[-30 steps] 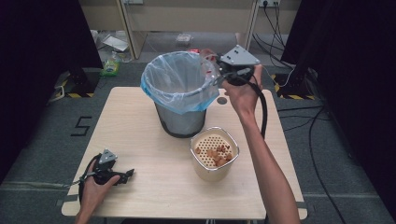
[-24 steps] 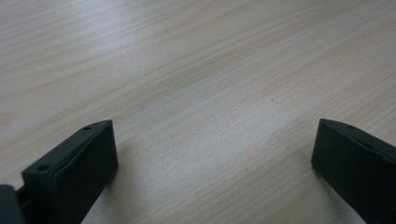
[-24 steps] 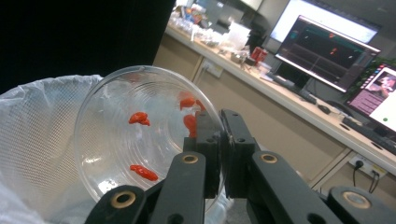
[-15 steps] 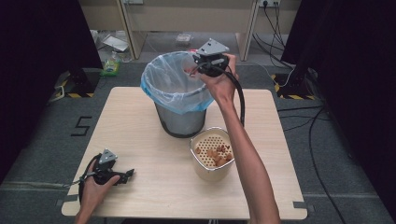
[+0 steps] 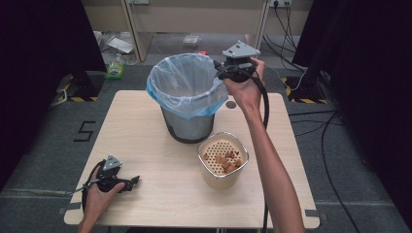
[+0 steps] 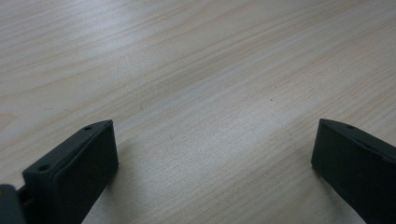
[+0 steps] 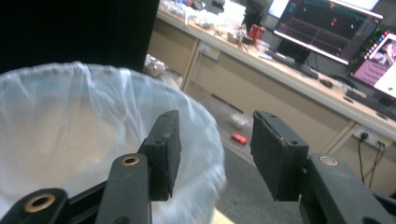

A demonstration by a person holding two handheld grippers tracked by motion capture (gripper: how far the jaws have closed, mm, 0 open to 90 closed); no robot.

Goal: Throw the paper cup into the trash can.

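A person's right gripper [image 5: 219, 72] hangs at the rim of a lined waste bin [image 5: 187, 94], at about three o'clock on its mouth, fingers [image 7: 164, 149] apart with nothing between them. In the right gripper view the pale liner [image 7: 70, 126] fills the left side beneath the empty fingers, with a workbench and monitors far behind. The bin stands toward twelve o'clock on the tabletop [image 5: 145, 145]; just beside it, toward five o'clock, sits a cream perforated basket [image 5: 222, 161] with a scatter of brown bits [image 5: 223, 160] lying in it. At eight o'clock on the tabletop the left gripper [image 5: 132, 181] rests on the wood, its fingers [image 6: 79, 165] wide apart over bare grain and holding nothing.

Judging by the open, empty fingers at the bin's mouth, one drop into the liner looks complete. The job appears only partly done: several pieces remain in the basket, and each would need carrying across. What already lies inside the bin cannot be made out.
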